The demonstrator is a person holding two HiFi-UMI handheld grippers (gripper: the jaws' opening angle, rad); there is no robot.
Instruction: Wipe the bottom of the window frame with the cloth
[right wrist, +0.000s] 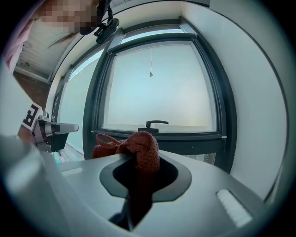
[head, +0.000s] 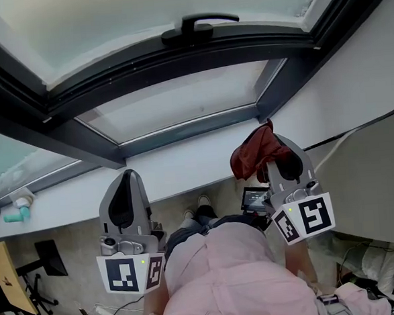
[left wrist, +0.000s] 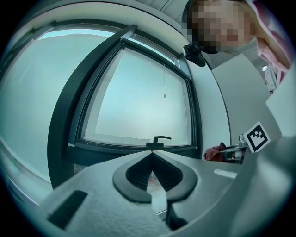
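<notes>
A dark red cloth (head: 253, 153) is bunched in my right gripper (head: 276, 148), which is shut on it just in front of the white sill (head: 178, 169). In the right gripper view the cloth (right wrist: 141, 147) bulges out over the jaws of the right gripper (right wrist: 138, 161). The dark window frame's bottom rail (head: 182, 131) runs beyond the sill, and the sash with its black handle (head: 198, 27) is above it. My left gripper (head: 127, 178) hovers before the sill further left, shut on nothing; its tips (left wrist: 151, 156) meet in the left gripper view.
A teal and white bottle (head: 16, 213) lies on the sill at far left. A black cable (head: 357, 133) runs along the white side wall at right. Below are the person's pink clothing (head: 232, 279) and clutter on the floor.
</notes>
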